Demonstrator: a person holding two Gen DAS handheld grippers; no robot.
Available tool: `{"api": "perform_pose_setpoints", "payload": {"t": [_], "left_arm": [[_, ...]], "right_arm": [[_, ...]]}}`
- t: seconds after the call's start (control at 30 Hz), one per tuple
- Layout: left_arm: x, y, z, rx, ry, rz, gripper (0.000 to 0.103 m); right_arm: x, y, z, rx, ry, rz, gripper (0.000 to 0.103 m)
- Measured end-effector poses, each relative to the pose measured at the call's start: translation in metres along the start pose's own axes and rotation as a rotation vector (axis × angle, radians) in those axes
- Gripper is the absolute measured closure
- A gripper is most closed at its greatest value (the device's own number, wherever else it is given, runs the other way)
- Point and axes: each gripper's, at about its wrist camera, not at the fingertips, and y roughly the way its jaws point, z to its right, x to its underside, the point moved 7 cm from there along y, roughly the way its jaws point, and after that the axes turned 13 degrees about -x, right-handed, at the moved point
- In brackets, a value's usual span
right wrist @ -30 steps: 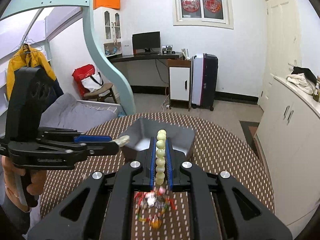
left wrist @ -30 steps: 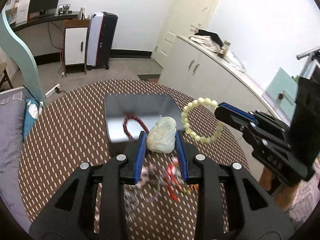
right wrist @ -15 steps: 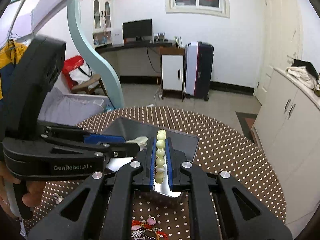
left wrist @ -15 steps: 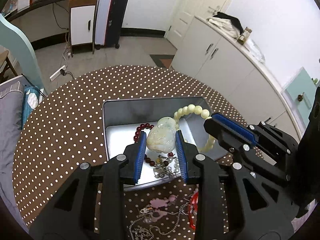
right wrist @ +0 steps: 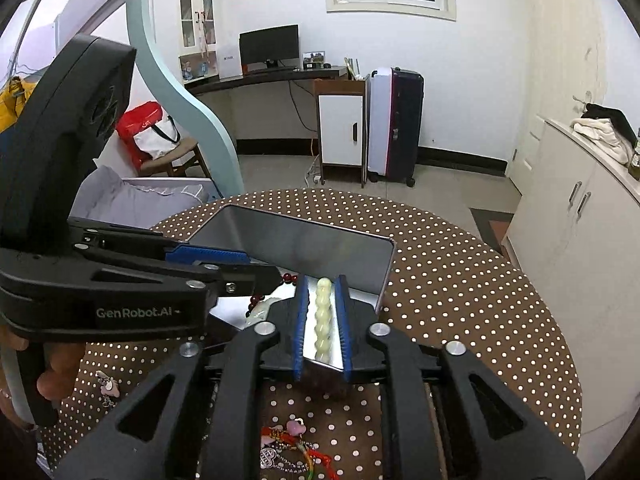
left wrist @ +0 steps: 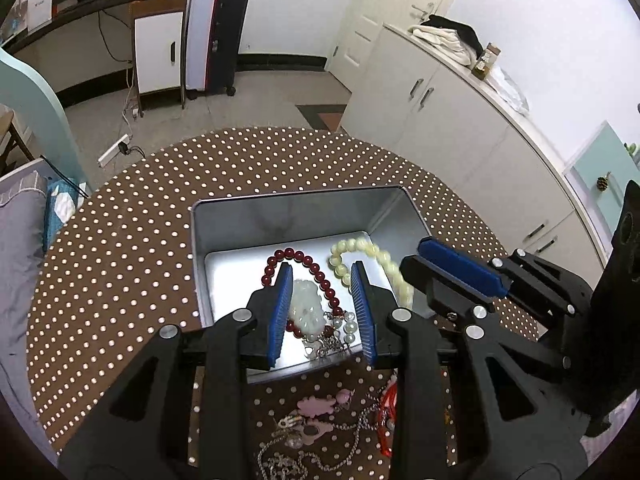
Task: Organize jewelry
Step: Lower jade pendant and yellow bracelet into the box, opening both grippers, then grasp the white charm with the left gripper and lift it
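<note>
A silver metal tin (left wrist: 296, 216) sits on the dotted round table. Inside lie a dark red bead bracelet (left wrist: 308, 260), a pale jade pendant (left wrist: 306, 308), a cream bead bracelet (left wrist: 376, 256) and a small silver-and-pearl piece (left wrist: 340, 332). My left gripper (left wrist: 322, 312) is open above the tin, the pendant lying free below its fingers. My right gripper (right wrist: 323, 320) is open over the tin's right side (right wrist: 384, 276), the cream bracelet (right wrist: 323, 312) lying between its fingers.
Loose jewelry lies on the table in front of the tin: a pink charm with silver chains (left wrist: 316, 408) and a red knotted cord piece (left wrist: 388, 412), also in the right wrist view (right wrist: 296, 444). White cabinets (left wrist: 440, 100) stand at right.
Both grippers moved over the tin and opened. The jade pendant dropped out of the left gripper and the cream bracelet out of the right; both now lie in the tin.
</note>
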Motion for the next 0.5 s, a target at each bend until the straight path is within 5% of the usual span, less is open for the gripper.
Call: {"api": "perform_pose_setpoints", "payload": {"t": [0.2, 0.27, 0.33, 0.5], "left_arm": [[0.012, -0.040, -0.010, -0.026, 0.007, 0.079, 0.073], [0.024, -0.058, -0.014, -0.032, 0.014, 0.109, 0.069], [0.036, -0.071, -0.018, -0.054, 0.021, 0.141, 0.052], [0.079, -0.089, -0.034, -0.129, 0.033, 0.165, 0.051]], "right_arm": [[-0.003, -0.028, -0.008, -0.009, -0.015, 0.042, 0.082], [0.001, -0.040, -0.011, -0.017, -0.015, 0.056, 0.081], [0.006, -0.049, -0.017, -0.025, -0.019, 0.059, 0.080], [0.032, -0.063, -0.032, -0.050, -0.016, 0.047, 0.076]]}}
